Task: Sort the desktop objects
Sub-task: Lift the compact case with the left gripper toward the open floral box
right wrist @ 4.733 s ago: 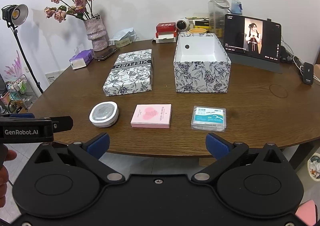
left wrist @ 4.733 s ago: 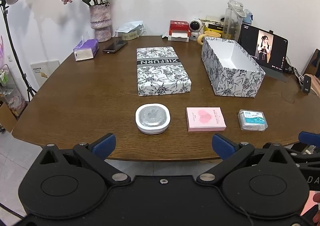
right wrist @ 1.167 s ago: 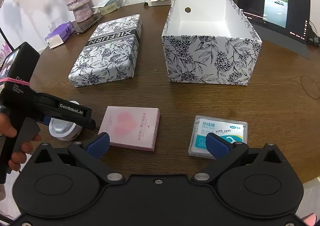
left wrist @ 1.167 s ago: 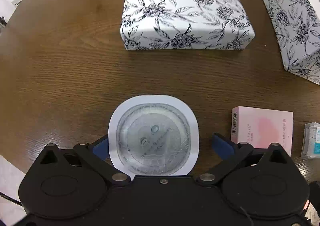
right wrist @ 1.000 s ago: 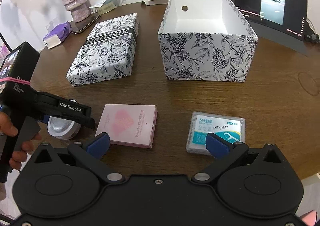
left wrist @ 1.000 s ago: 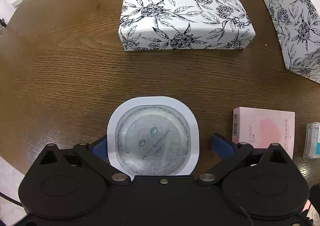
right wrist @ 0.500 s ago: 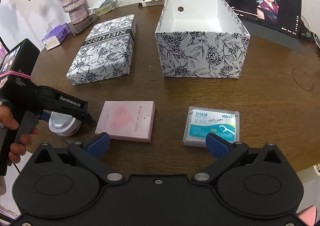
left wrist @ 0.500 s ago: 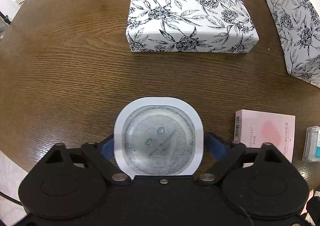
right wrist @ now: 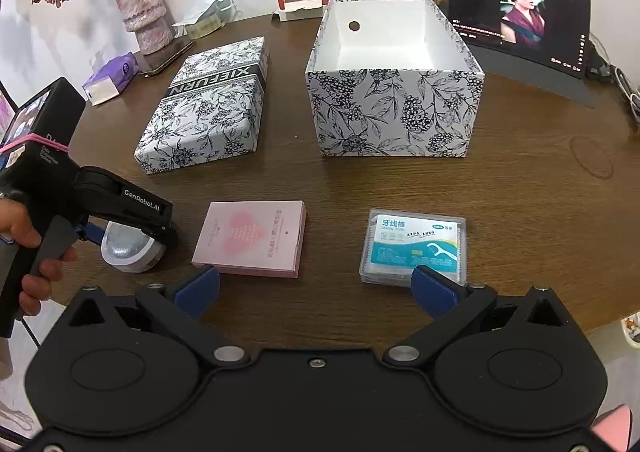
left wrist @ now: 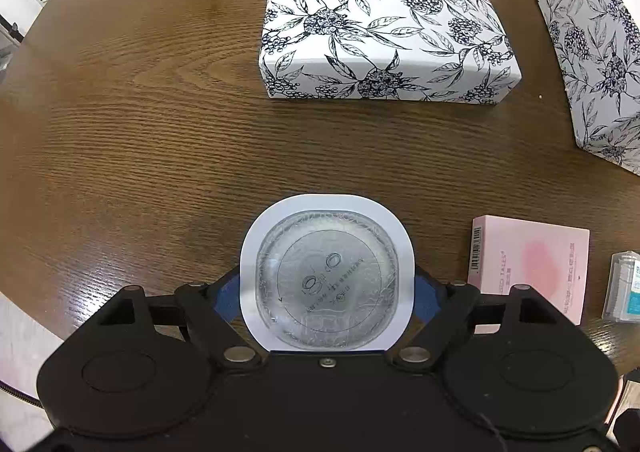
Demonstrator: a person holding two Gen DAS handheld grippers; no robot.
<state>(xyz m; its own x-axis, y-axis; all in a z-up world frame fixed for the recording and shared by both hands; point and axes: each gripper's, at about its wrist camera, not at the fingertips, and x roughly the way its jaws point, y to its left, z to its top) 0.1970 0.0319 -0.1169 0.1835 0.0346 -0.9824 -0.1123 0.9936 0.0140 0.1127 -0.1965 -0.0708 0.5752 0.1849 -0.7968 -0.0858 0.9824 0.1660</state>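
Cut off at 3 o'clock in the left wrist view: floss pick box and open floral box. Hidden behind the left gripper: part of the white round case.

Left gripper clamped, right gripper agape

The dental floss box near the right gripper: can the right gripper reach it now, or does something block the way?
Probably yes. The right gripper is open, the dental floss box lies flat just ahead by its right finger, and nothing stands between them. The pink box lies apart, to the left.
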